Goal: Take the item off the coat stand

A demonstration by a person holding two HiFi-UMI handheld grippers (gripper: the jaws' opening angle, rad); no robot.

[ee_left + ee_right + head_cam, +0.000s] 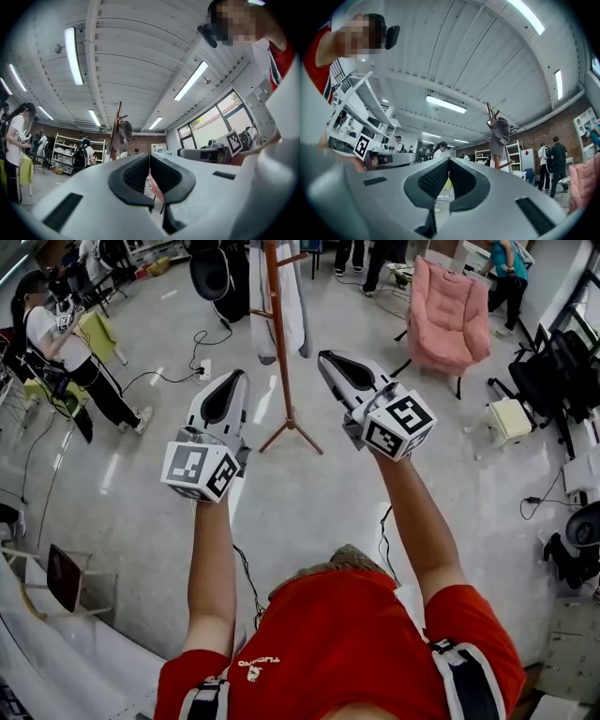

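A wooden coat stand (278,343) rises from the floor ahead of me, between my two grippers, with a white garment (291,306) hanging on it. In the gripper views a grey cap (500,136) hangs from a peg near the top of the coat stand (491,115); the left gripper view shows the same cap (123,132) on the coat stand (118,117). My left gripper (235,379) is shut and holds nothing, a little left of the pole. My right gripper (326,359) is also shut and empty, just right of the pole. Both are well short of the cap.
A pink armchair (448,315) stands at the back right, with a small stool (511,418) and dark chairs further right. A person (66,352) stands at the left. Cables and a power strip (202,371) lie on the floor. Shelving (65,152) lines the far wall.
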